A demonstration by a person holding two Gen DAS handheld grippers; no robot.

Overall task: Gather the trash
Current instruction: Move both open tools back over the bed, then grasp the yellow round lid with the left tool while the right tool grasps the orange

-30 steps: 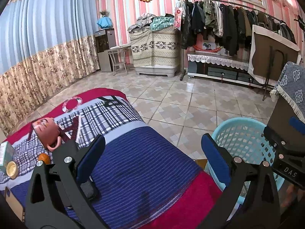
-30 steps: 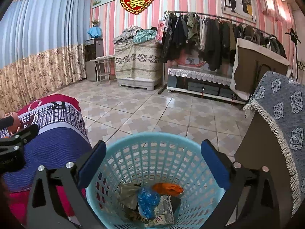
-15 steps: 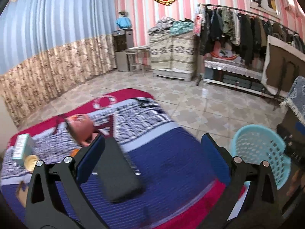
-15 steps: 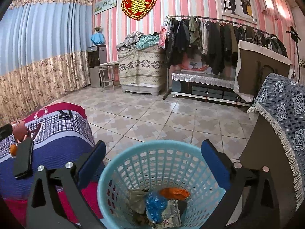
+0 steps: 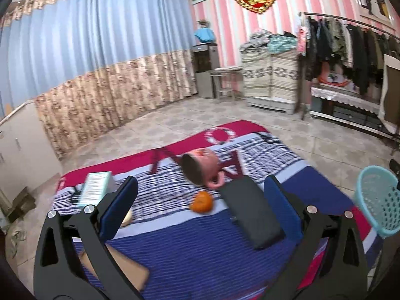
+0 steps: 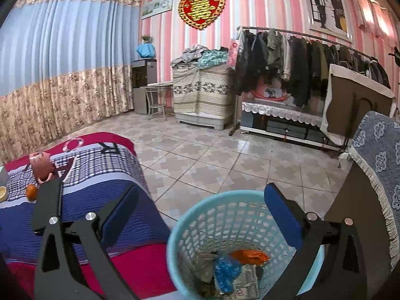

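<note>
My left jaws (image 5: 200, 201) are spread wide and empty above the worktop (image 5: 205, 255), the orange (image 5: 202, 201) lying between them. My right jaws (image 6: 200, 210) gape empty over the blue basket (image 6: 200, 215), trash (image 6: 227, 272) inside.

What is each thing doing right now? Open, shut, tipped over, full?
Left gripper: open, holding nothing.
Right gripper: open, holding nothing, over the basket.
Basket: upright, some trash at the bottom.
Mug: tipped on its side.
Orange: lying on the blanket.
Black case: lying flat.
Box: looks shut.
</note>
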